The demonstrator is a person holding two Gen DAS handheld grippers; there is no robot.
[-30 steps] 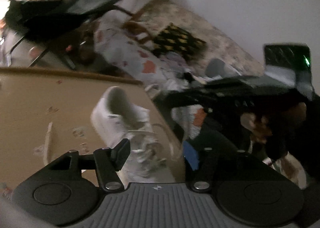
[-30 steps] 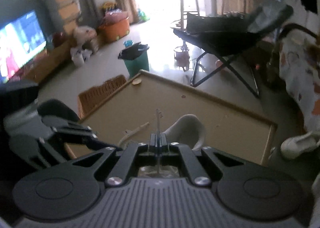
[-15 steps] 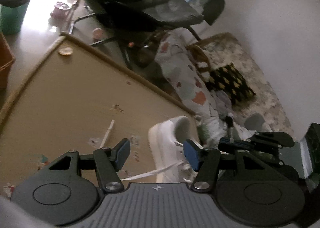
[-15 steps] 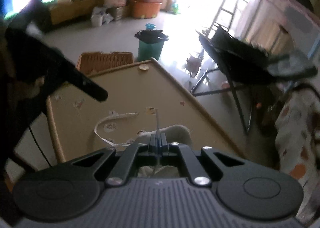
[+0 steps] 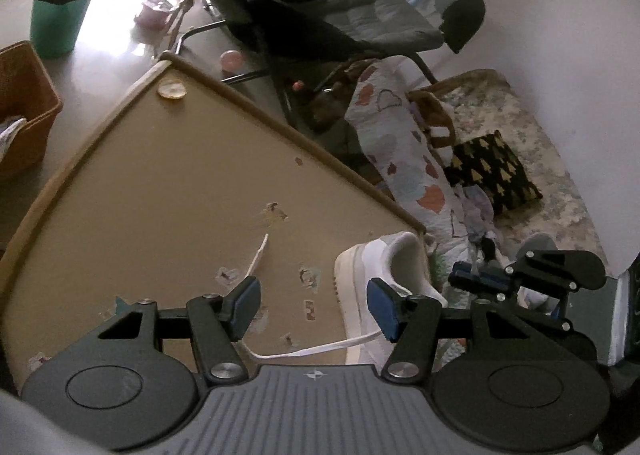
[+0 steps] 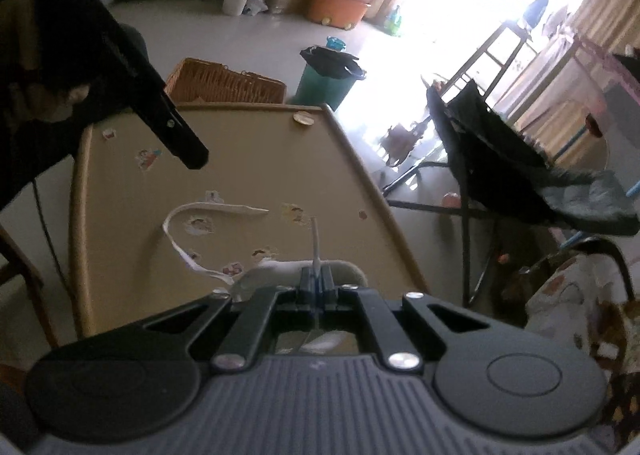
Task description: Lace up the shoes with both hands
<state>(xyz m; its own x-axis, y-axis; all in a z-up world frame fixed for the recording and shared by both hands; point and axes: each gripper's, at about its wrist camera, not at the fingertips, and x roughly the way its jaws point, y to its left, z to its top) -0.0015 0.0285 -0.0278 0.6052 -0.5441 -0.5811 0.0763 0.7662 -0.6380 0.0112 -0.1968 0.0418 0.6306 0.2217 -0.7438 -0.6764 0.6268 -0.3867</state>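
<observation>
From my station I find the white shoe (image 5: 384,279) standing on the tan table (image 5: 168,191), close to its near right edge, heel opening toward the left camera. My left gripper (image 5: 314,305) hangs above the table with its jaws well apart; nothing is pressed between the blue pads (image 5: 245,305). One lace (image 5: 320,349) runs from the shoe's side across the gap below the jaws, and its free end (image 5: 258,257) lies on the tabletop beyond the left pad. My right gripper (image 6: 316,285) has its jaws drawn together on the other lace (image 6: 315,243), whose stiff tip stands up from between the pads, directly over the shoe. In the right view the loose lace (image 6: 192,233) curls across the sticker-marked table. A wicker basket (image 6: 224,83) and a green bin (image 6: 326,77) stand on the floor beyond.
</observation>
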